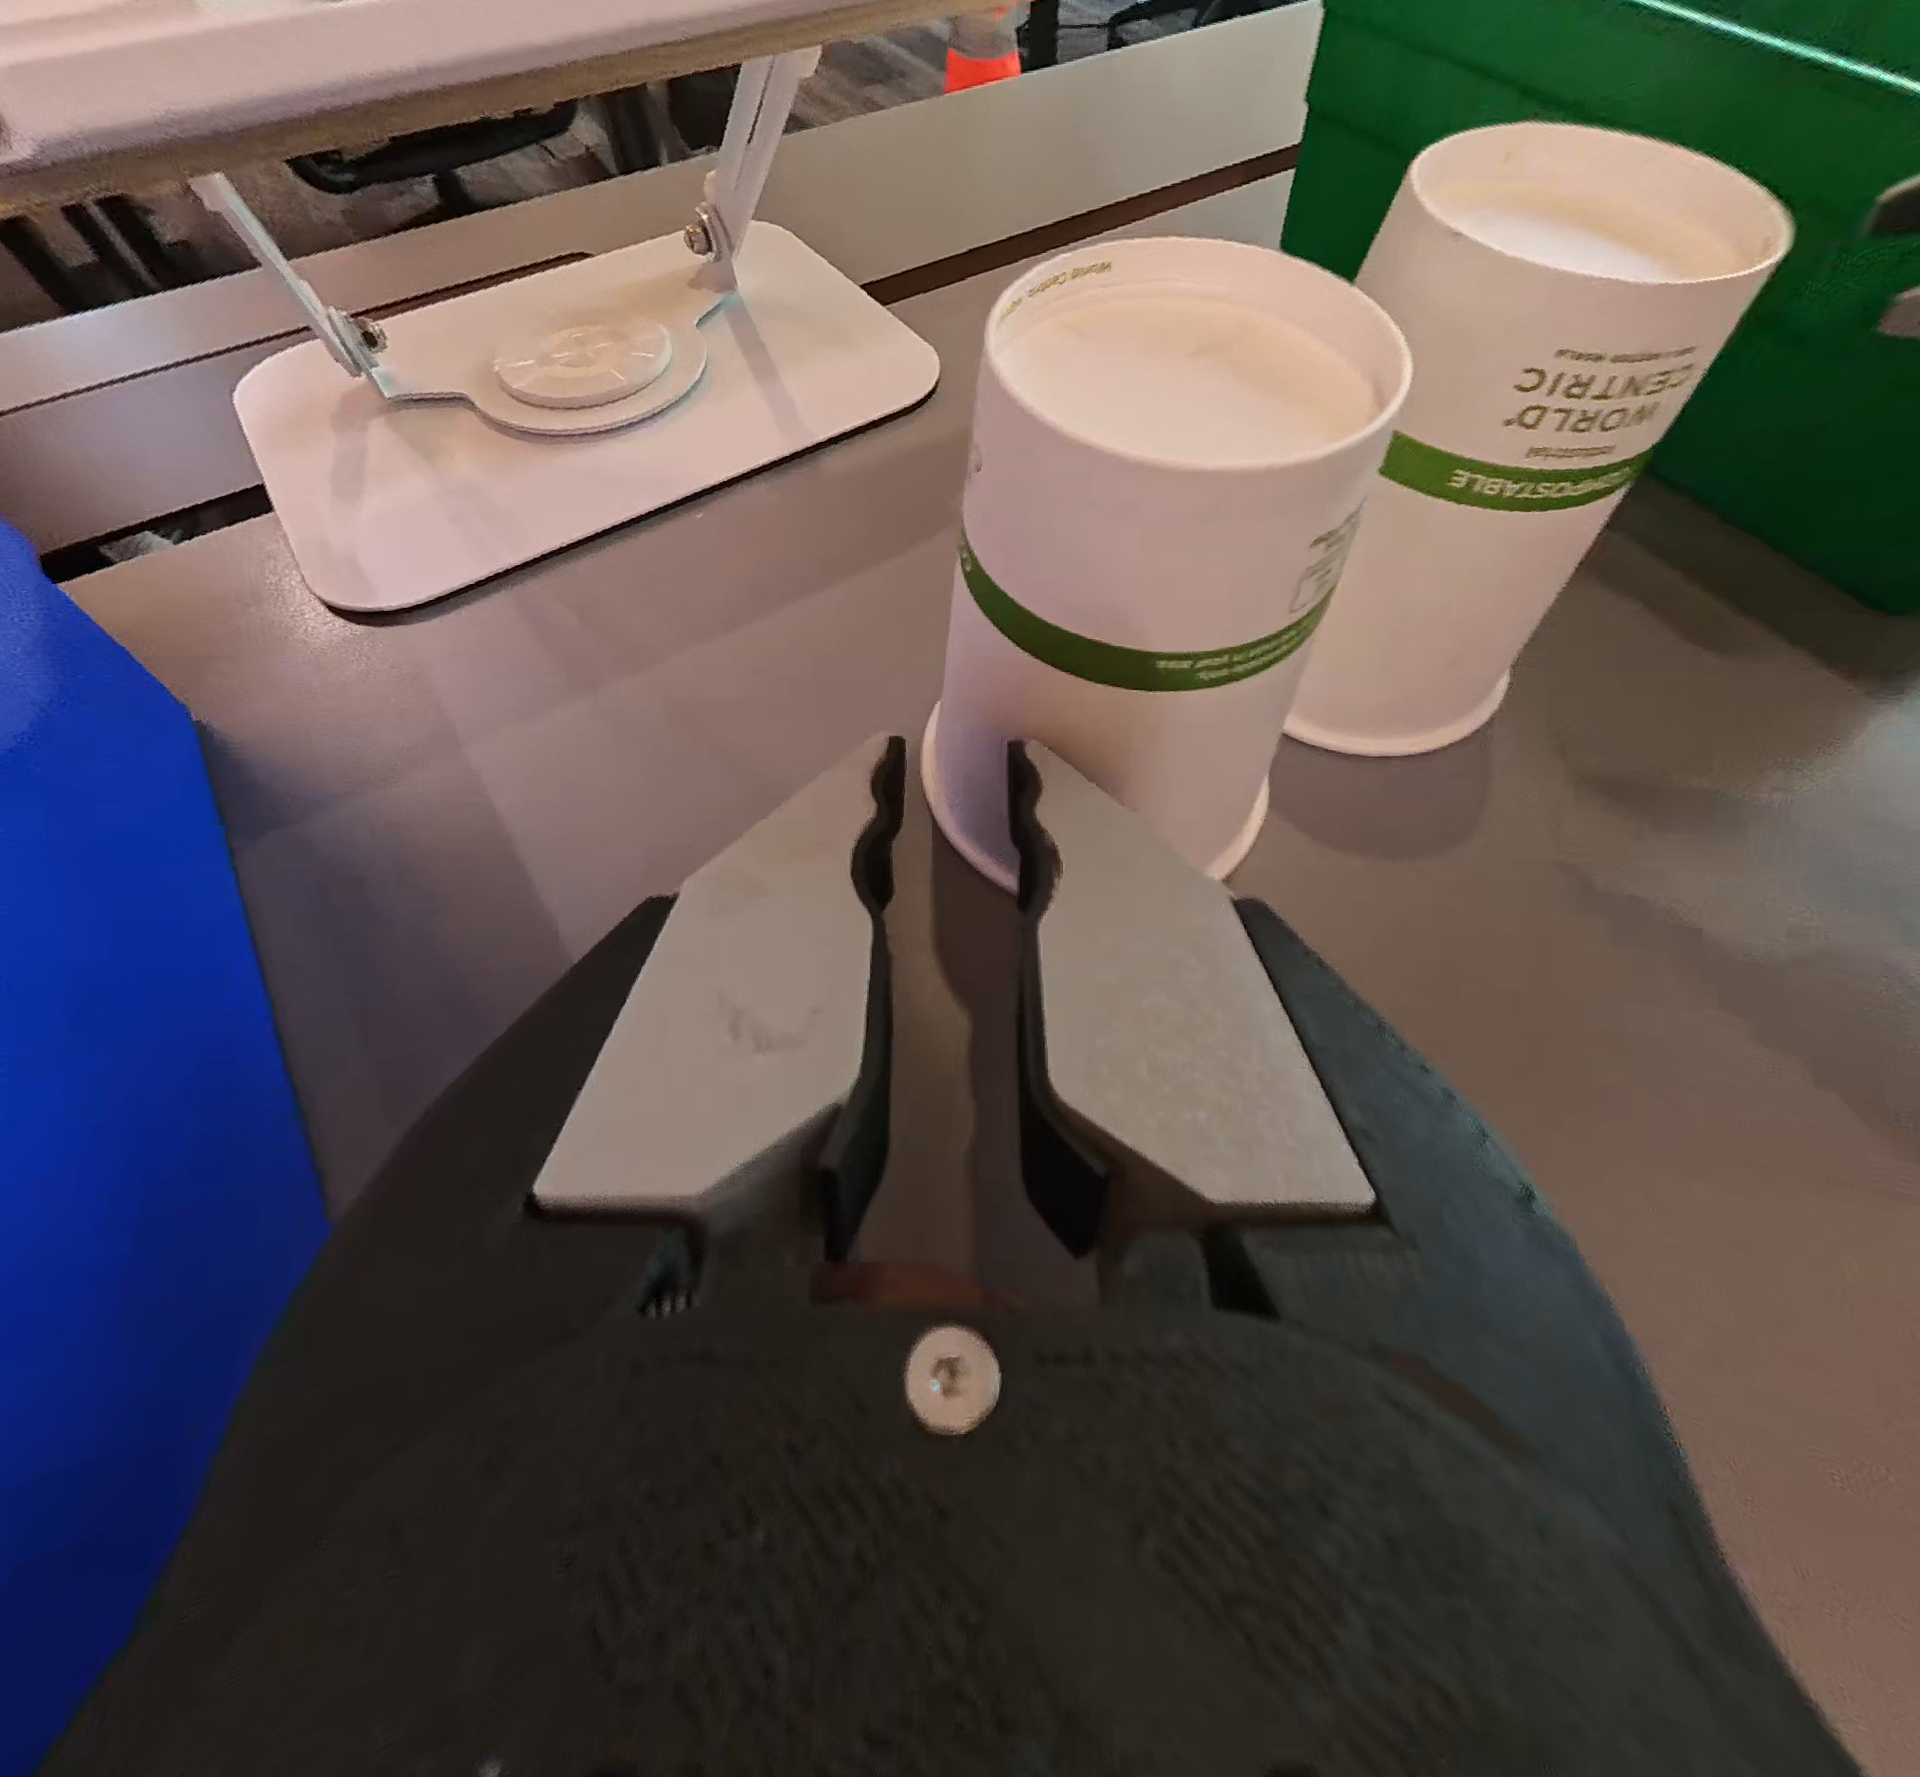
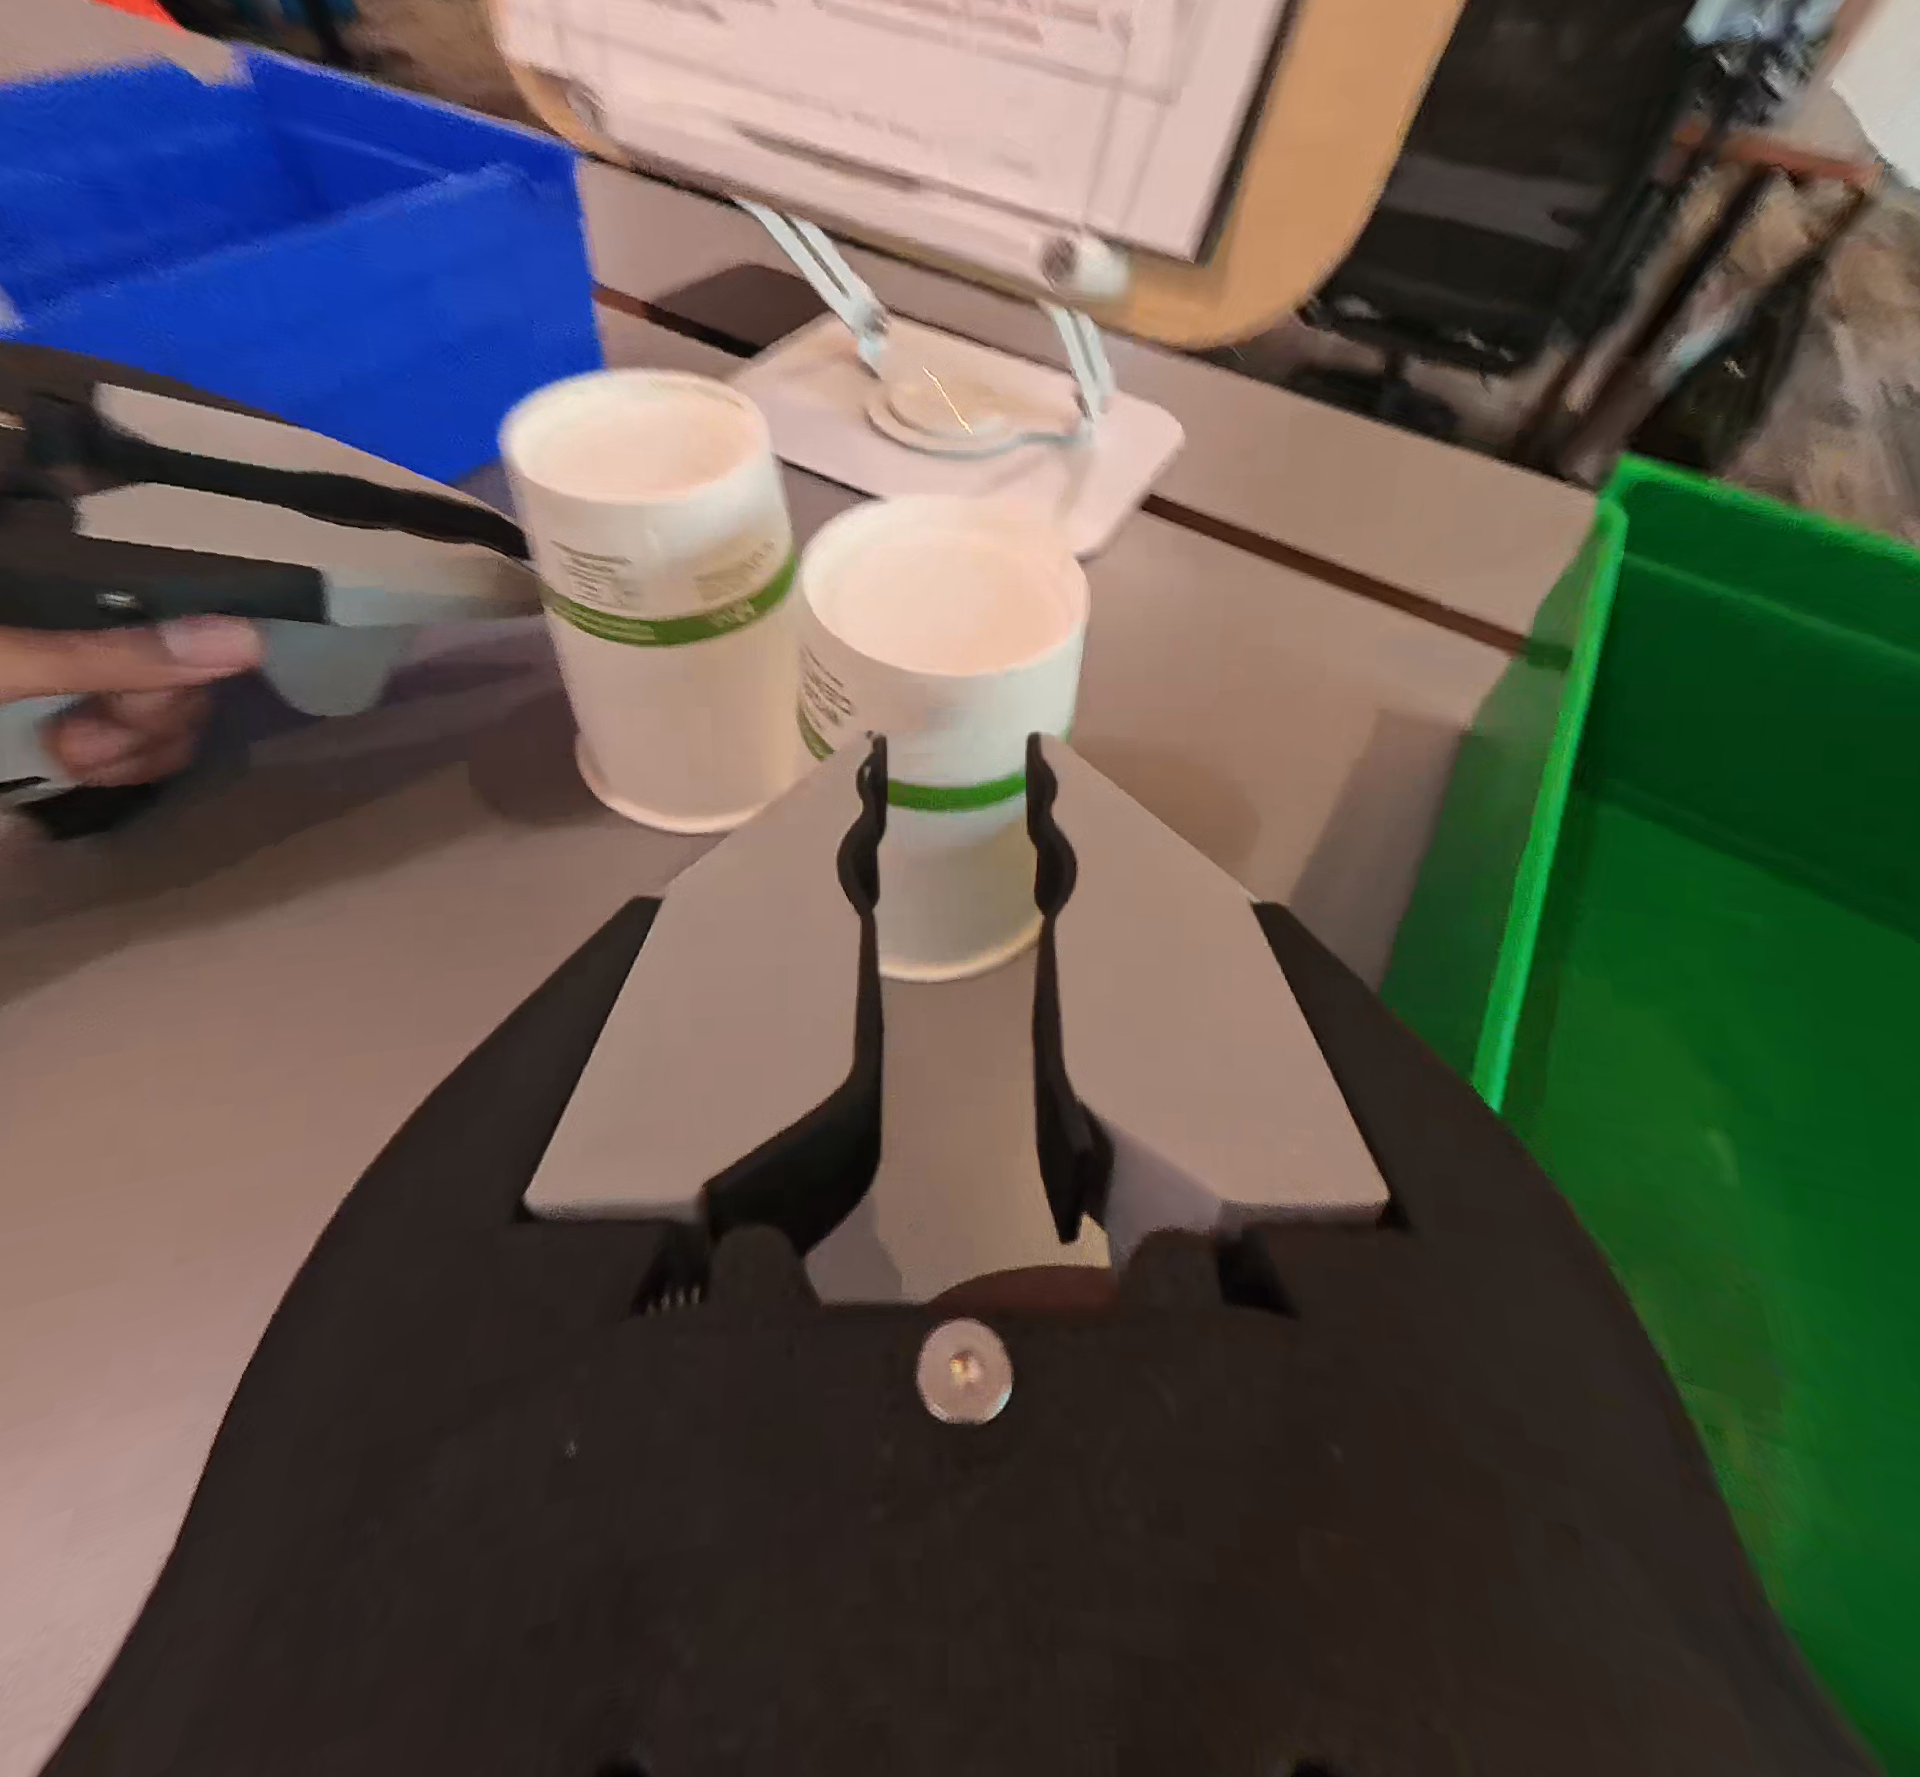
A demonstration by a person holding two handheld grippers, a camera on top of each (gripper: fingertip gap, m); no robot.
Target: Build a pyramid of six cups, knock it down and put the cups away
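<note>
Two white paper cups with green bands stand upside down, side by side, on the grey table. In the left wrist view the nearer cup (image 1: 1143,522) is just beyond my left gripper (image 1: 956,761), whose fingers stand a little apart and hold nothing. The second cup (image 1: 1538,439) stands to its right. In the right wrist view my right gripper (image 2: 956,751) is open and empty, just in front of the right cup (image 2: 945,647). The left gripper (image 2: 509,543) reaches in from the left, its tips at the side of the left cup (image 2: 665,605).
A green bin (image 2: 1714,1000) stands at the table's right and a blue bin (image 2: 312,273) at its left. A white stand (image 1: 582,418) holding a tilted board with paper sheets sits behind the cups. A hand (image 2: 125,678) holds the left gripper. Some 15 cm of space lies between my two pairs of fingers.
</note>
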